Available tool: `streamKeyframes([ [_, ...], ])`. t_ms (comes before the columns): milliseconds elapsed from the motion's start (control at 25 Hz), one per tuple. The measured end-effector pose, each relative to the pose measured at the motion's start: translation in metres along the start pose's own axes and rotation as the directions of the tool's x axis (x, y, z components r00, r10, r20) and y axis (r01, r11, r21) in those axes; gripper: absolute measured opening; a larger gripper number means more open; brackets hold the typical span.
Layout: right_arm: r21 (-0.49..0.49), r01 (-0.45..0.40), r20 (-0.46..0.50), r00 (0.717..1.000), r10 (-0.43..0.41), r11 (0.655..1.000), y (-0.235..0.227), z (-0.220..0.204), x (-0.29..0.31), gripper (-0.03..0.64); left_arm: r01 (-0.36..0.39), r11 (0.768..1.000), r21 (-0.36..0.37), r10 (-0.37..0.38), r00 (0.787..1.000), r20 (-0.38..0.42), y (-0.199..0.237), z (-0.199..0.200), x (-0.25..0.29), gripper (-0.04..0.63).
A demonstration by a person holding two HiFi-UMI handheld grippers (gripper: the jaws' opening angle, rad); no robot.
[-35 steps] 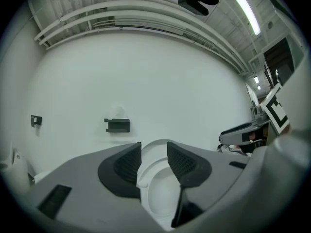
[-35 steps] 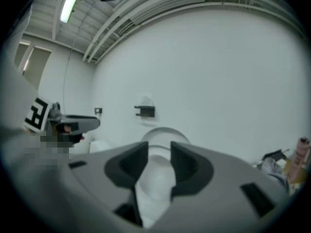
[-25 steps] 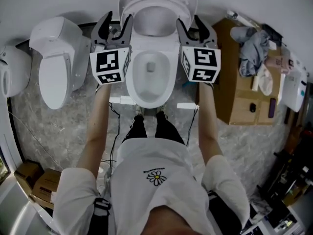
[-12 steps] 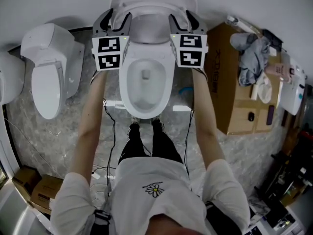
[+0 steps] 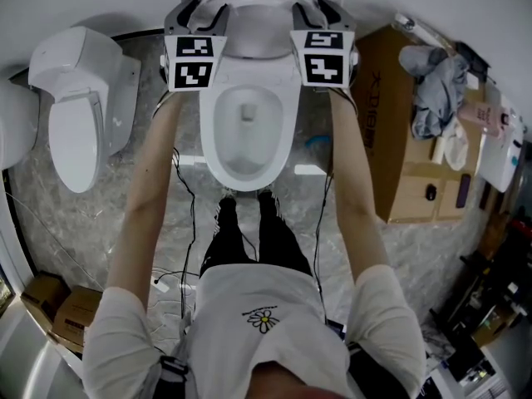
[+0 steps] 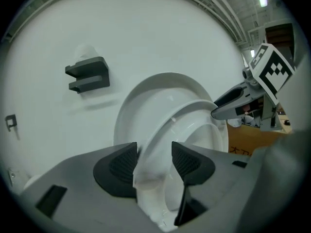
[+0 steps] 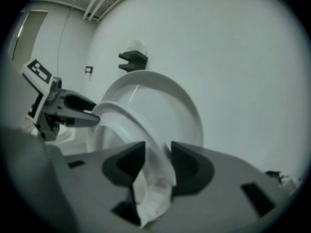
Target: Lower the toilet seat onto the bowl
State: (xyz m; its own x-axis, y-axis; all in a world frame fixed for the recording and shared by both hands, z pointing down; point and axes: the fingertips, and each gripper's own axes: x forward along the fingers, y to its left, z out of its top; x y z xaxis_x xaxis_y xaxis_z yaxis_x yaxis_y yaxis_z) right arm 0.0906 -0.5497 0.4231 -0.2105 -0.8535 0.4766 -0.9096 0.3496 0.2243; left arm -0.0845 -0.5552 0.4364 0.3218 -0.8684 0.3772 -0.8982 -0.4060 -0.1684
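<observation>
A white toilet stands in front of me, its bowl open and the toilet seat raised against the lid at the wall. My left gripper straddles the seat's left rim; the rim lies between the jaws with a gap at one pad. My right gripper straddles the right rim. Its jaws are closing with the rim between them, and no firm press shows. Each gripper shows in the other's view: the right gripper and the left gripper.
A second white toilet stands at the left. A cardboard box with cloths on top stands at the right. Cables trail over the marble floor beside my legs. Small boxes sit lower left. A dark bracket hangs on the wall.
Both grippers have moved forward and up from beside the bowl to the raised seat, and its rim now lies between each pair of jaws. The seat stays upright.
</observation>
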Motion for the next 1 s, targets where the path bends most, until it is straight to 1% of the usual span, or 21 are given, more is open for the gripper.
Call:
streamKeyframes([
  [80, -0.004, 0.015, -0.007, 1.000, -0.015, 1.000, 0.000, -0.002, 0.002, 0.175, -0.012, 1.000, 0.015, 0.012, 1.000, -0.001, 0.002, -0.001, 0.000, 0.226],
  [160, 0.004, 0.034, -0.006, 0.999, -0.034, 0.999, -0.003, -0.001, 0.004, 0.154, -0.029, 1.000, 0.010, 0.029, 1.000, 0.001, 0.007, 0.001, 0.000, 0.194],
  [200, 0.011, 0.041, -0.005, 0.999, -0.041, 0.999, -0.005, -0.001, 0.004, 0.132, -0.039, 0.999, 0.004, 0.039, 0.999, 0.003, 0.009, 0.002, 0.000, 0.182],
  [240, 0.015, 0.047, -0.005, 0.999, -0.047, 0.999, -0.006, -0.001, 0.004, 0.124, -0.050, 0.999, -0.007, 0.050, 0.999, 0.004, 0.011, 0.003, 0.000, 0.164],
  [320, 0.006, 0.058, -0.011, 0.998, -0.058, 0.998, -0.007, -0.003, 0.003, 0.124, -0.067, 0.997, -0.039, 0.067, 0.998, 0.008, 0.016, 0.002, -0.001, 0.118],
  [360, -0.007, 0.068, -0.013, 0.998, -0.068, 0.998, -0.007, -0.004, 0.004, 0.122, -0.070, 0.996, -0.049, 0.071, 0.997, 0.008, 0.018, 0.002, -0.001, 0.106],
  [560, -0.052, 0.120, 0.004, 0.993, -0.120, 0.991, -0.008, -0.007, 0.003, 0.114, -0.063, 0.998, -0.015, 0.063, 0.998, 0.003, 0.017, 0.000, 0.001, 0.092],
  [720, -0.117, 0.140, 0.008, 0.990, -0.140, 0.983, -0.007, -0.004, 0.003, 0.096, -0.042, 0.997, -0.057, 0.042, 0.999, -0.013, 0.020, 0.000, -0.001, 0.094],
  [880, -0.102, 0.136, 0.013, 0.991, -0.135, 0.985, -0.008, -0.004, -0.002, 0.089, -0.034, 0.998, -0.060, 0.033, 0.999, -0.021, 0.018, 0.001, -0.005, 0.093],
  [1000, -0.115, 0.133, 0.012, 0.991, -0.132, 0.984, -0.004, -0.008, -0.010, 0.086, -0.029, 0.997, -0.071, 0.028, 0.999, -0.022, 0.014, -0.001, -0.014, 0.094],
])
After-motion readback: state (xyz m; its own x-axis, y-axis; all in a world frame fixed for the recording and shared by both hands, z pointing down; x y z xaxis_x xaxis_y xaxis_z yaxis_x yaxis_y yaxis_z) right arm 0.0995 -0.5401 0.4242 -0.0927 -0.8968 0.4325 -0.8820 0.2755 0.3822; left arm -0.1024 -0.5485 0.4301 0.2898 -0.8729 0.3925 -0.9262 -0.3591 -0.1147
